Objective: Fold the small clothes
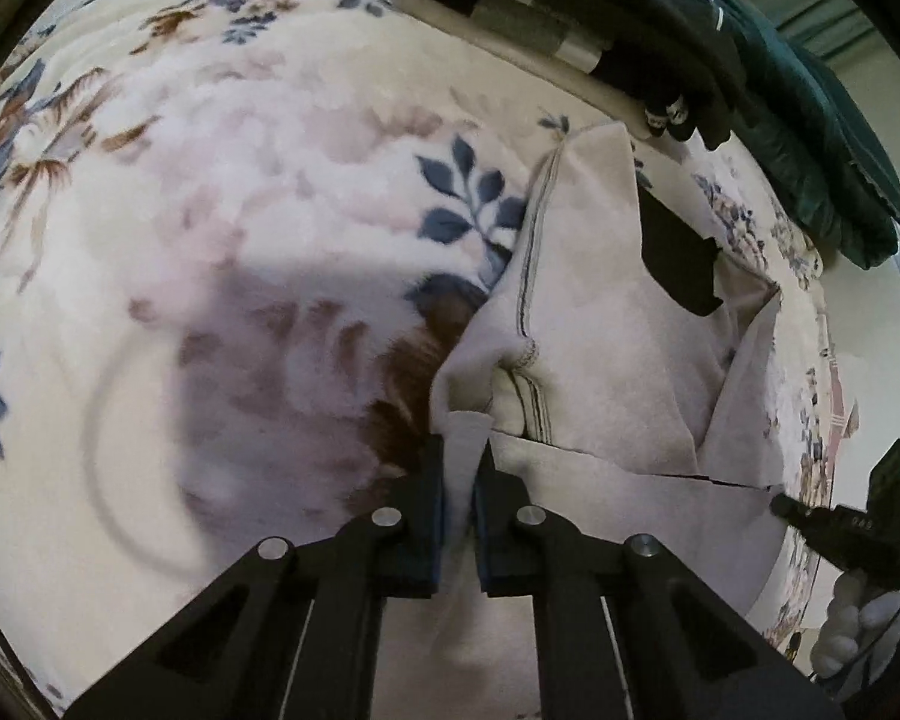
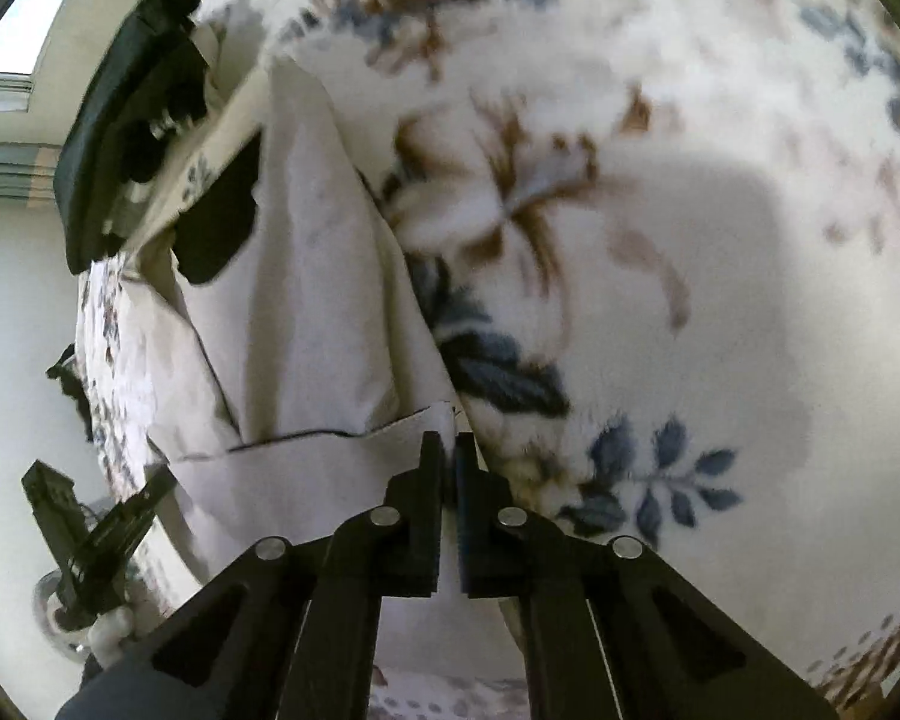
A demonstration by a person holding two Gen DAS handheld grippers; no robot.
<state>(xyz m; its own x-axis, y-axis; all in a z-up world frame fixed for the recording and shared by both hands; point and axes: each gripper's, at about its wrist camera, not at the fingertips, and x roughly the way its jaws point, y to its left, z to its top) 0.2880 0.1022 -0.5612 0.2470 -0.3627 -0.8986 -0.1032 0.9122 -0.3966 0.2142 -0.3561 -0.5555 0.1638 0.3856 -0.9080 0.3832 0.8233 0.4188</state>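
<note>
Flowered fleece blanket [image 1: 210,240] underlies a pale garment [image 1: 600,330] that both tools pinch at its near edge.
Left gripper [image 1: 461,468] and right gripper [image 2: 448,450] are each pressed together on a corner of the hem. It looks light, limp and soft, so corners and seams seem the best holds; its long axis runs from 6 toward 12 o'clock, dark patch [image 1: 678,258] at the far end.
</note>
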